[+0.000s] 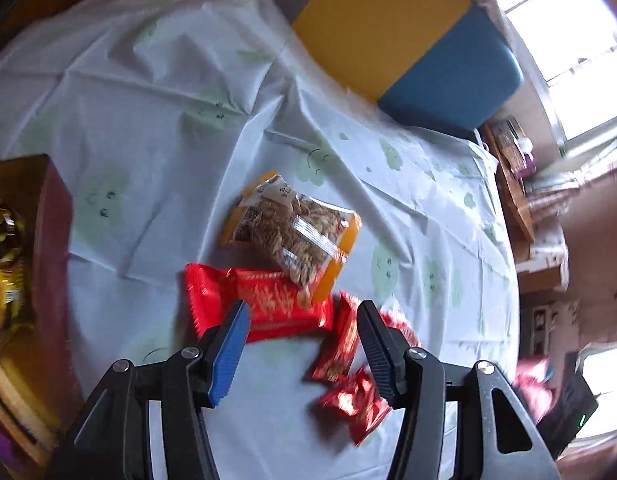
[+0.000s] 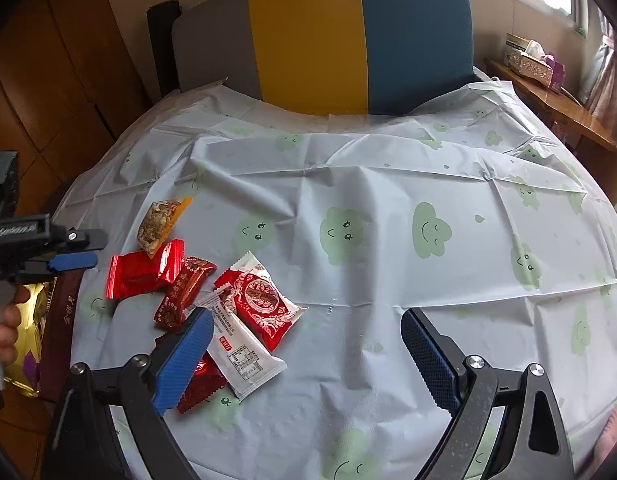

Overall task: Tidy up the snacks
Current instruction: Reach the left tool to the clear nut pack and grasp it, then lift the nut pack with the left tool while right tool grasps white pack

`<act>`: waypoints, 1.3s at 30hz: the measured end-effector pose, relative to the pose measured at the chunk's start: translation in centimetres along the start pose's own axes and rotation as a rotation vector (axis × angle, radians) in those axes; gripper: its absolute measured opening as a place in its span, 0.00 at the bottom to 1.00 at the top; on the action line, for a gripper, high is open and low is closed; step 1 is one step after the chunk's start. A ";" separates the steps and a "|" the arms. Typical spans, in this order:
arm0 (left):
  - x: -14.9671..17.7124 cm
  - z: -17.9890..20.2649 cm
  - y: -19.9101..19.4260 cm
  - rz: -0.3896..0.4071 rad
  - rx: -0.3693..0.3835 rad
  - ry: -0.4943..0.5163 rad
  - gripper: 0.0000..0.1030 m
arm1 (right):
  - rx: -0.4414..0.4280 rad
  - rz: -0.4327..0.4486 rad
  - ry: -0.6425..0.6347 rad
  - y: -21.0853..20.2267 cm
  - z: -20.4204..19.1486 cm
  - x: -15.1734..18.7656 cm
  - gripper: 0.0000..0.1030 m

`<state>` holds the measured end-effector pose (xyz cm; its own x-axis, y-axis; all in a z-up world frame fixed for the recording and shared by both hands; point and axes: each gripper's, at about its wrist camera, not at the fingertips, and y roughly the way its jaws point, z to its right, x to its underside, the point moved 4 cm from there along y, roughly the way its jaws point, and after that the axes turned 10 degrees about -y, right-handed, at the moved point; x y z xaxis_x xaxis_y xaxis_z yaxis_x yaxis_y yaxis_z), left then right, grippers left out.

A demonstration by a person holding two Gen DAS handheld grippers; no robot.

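Snacks lie in a loose cluster on the cloud-print tablecloth (image 2: 348, 184), at the lower left of the right wrist view and low centre of the left wrist view. Your left gripper (image 1: 304, 320) hangs over them, jaws apart and holding nothing. The wide red packet (image 1: 264, 304) lies just ahead of its blue left pad, long axis running left to right across the frame, so it sits crosswise to the gap between your fingers. I judge that this packet is the likeliest next pick and that your left hand is the nearer one to it.

The seed bag (image 1: 296, 236), clear with orange edges, overlaps the red packet's upper right corner, so a lift could drag it along. Smaller dark red wrappers (image 1: 336, 344) sit beside your right finger, blurred here.

Your right gripper (image 2: 304, 344) is spread wide and empty; its left pad hovers over a white-backed packet (image 2: 244, 356) and next to a red and white patterned one (image 2: 264, 304).

At the left edge of the left wrist view, a dark red box (image 1: 48, 248) holding gold wrappers looks like the place to put them.
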<state>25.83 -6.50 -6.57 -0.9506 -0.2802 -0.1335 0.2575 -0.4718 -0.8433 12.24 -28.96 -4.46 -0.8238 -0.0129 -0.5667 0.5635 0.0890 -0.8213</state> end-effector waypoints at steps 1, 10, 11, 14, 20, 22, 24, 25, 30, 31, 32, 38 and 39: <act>-0.8 -0.1 0.9 -0.011 -0.010 -0.038 0.59 | -0.006 0.004 -0.003 -0.1 -0.1 -0.1 0.93; -4.5 0.2 5.3 -0.023 -0.061 -0.138 0.73 | -0.063 0.039 0.011 -1.1 -0.4 -0.7 0.95; -4.7 0.4 5.6 -0.018 -0.075 -0.129 0.73 | -0.068 0.041 0.016 -1.2 -0.4 -0.7 0.95; -5.3 1.5 6.0 0.015 -0.107 -0.089 0.72 | -0.083 0.042 0.027 -1.4 -0.4 -0.7 0.95; -5.7 3.8 8.0 0.053 -0.192 0.066 0.72 | -0.093 0.034 0.020 -1.4 -0.8 -0.6 0.95; -6.1 3.5 8.6 0.043 -0.196 0.036 0.74 | -0.096 0.030 0.016 -1.4 -0.9 -0.6 0.95; -6.8 2.9 8.4 0.050 -0.194 -0.003 0.75 | -0.102 0.027 0.013 -1.3 -1.0 -0.5 0.95; -7.0 2.7 8.4 0.055 -0.187 -0.034 0.74 | -0.102 0.026 0.012 -1.3 -1.0 -0.5 0.95; -7.7 1.8 7.9 0.085 -0.153 -0.128 0.74 | -0.110 0.022 0.012 -1.2 -1.1 -0.5 0.95; -7.8 1.9 8.0 0.089 -0.167 -0.118 0.74 | -0.111 0.022 0.011 -1.2 -1.1 -0.5 0.95; -7.8 2.1 8.0 0.095 -0.185 -0.097 0.72 | -0.110 0.022 0.010 -1.2 -1.1 -0.5 0.95; -7.1 3.6 8.6 0.119 -0.210 0.022 0.53 | -0.102 0.022 0.010 -1.2 -0.9 -0.5 0.95; -7.1 4.5 9.0 0.119 -0.206 0.050 0.47 | -0.100 0.023 0.008 -1.1 -0.9 -0.5 0.95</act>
<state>35.67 -12.52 -10.81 -0.9242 -0.2799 -0.2598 0.3328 -0.2563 -0.9075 11.96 -28.14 -3.19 -0.8114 -0.0022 -0.5844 0.5737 0.1878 -0.7972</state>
